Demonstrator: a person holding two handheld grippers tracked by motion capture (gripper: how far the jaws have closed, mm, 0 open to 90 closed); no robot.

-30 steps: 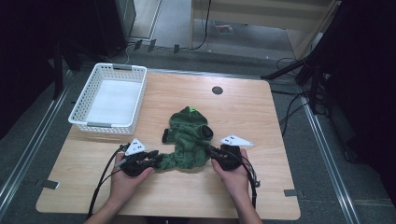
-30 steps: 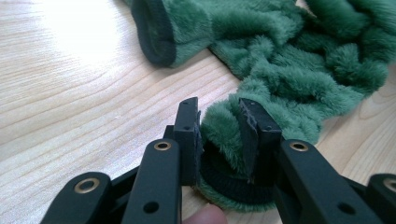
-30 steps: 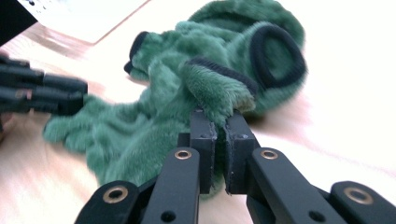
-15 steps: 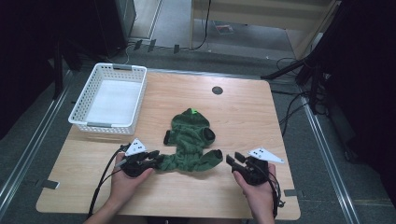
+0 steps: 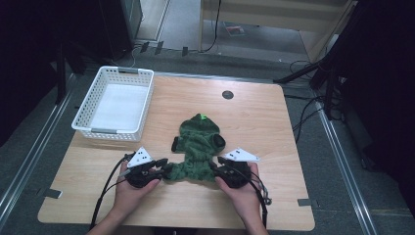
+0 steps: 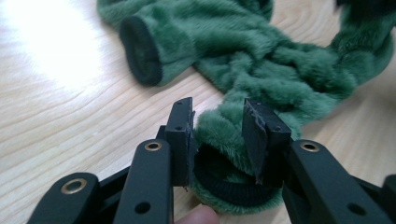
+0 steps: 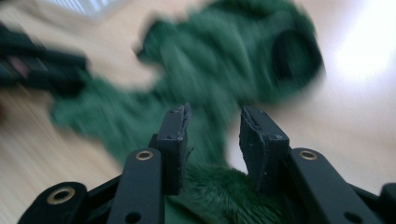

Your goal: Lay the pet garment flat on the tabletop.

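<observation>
A green fuzzy garment [image 5: 198, 142] with a hood lies flat on the wooden table [image 5: 254, 117]. My left gripper [image 5: 162, 165] is at its lower left corner. In the left gripper view a black-rimmed cuff [image 6: 229, 140] fills the gap of that gripper [image 6: 219, 116] and touches both pads; these jaws have just been opening a little. My right gripper [image 5: 216, 167] is at the lower right corner. In the blurred right gripper view it [image 7: 212, 121] stands open, its jaws just closing slightly, with green pile [image 7: 210, 186] low between them.
A white plastic basket [image 5: 112, 132] stands at the table's back left, a white sheet on its floor. A black round grommet [image 5: 227, 94] sits near the far edge. A second sleeve cuff [image 6: 140, 51] lies ahead of the left jaws. Cables trail off the front edge.
The right gripper let go of the garment's corner, swung out to the right, and has come back left to that corner. The left hand has stayed put.
</observation>
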